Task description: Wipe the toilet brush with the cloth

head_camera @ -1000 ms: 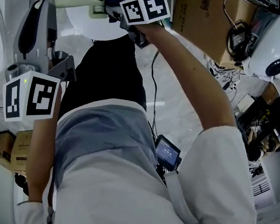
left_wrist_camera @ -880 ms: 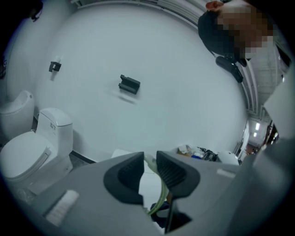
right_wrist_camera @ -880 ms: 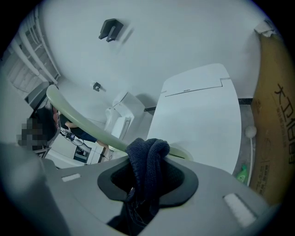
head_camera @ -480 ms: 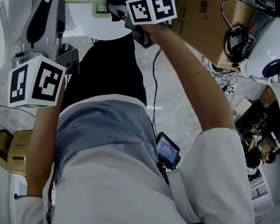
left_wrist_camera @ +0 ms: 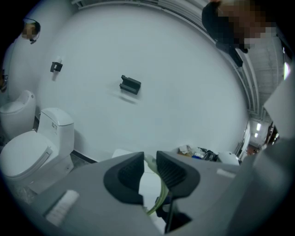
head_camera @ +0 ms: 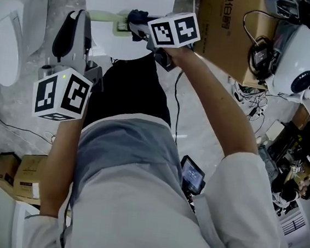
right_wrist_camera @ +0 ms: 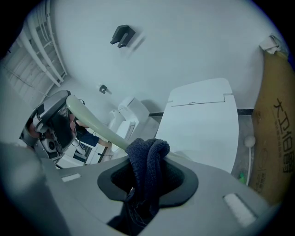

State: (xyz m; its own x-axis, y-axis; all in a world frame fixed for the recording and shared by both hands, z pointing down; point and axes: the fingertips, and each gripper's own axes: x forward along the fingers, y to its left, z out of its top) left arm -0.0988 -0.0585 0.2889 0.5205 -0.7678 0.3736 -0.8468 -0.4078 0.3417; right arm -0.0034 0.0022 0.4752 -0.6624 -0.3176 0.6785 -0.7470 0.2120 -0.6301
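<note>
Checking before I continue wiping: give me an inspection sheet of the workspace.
Surface: grey marbled floor.
Job's things: pale green plastic toilet brush handle; dark blue knitted cloth against it.
Clutter: brown cardboard box beside the right gripper.
Grippers: left gripper shut on the handle; right gripper shut on the cloth.
Cables: black cables bunched by the box.
Surroundings: white ceramic toilet, white wall.
</note>
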